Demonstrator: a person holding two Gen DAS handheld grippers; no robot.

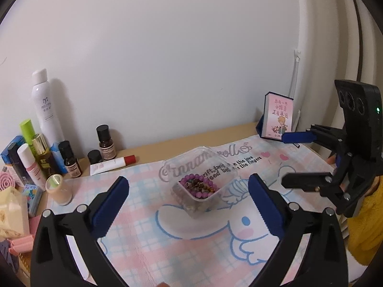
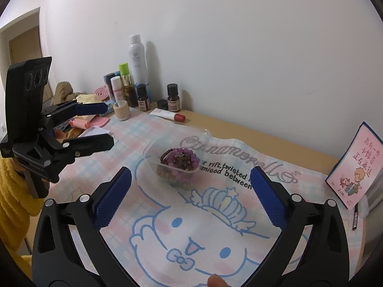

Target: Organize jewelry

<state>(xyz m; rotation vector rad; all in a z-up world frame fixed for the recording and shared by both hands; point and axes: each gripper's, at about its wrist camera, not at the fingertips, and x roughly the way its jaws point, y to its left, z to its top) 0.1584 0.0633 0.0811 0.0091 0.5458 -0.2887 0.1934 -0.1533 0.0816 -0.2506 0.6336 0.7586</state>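
Left wrist view, left to right: bottles (image 1: 69, 160) crowd the counter's (image 1: 186, 136) far left, well left of the tub (image 1: 201, 179). The left gripper (image 1: 189, 205) hovers near the tub, jaws wide and empty. The tub sits mid-cloth (image 1: 167, 246), with bracelets (image 1: 197, 186) heaped inside. Right of the tub, the right gripper (image 1: 284, 159) hangs, jaws wide and empty.

Risks, as I judge them: the thin tub could skate or tip if one jaw nudges its wall, and tangled bracelets may lift together and spill. The booklet (image 1: 277, 117), upright right of the tub, could topple under a careless sweep.
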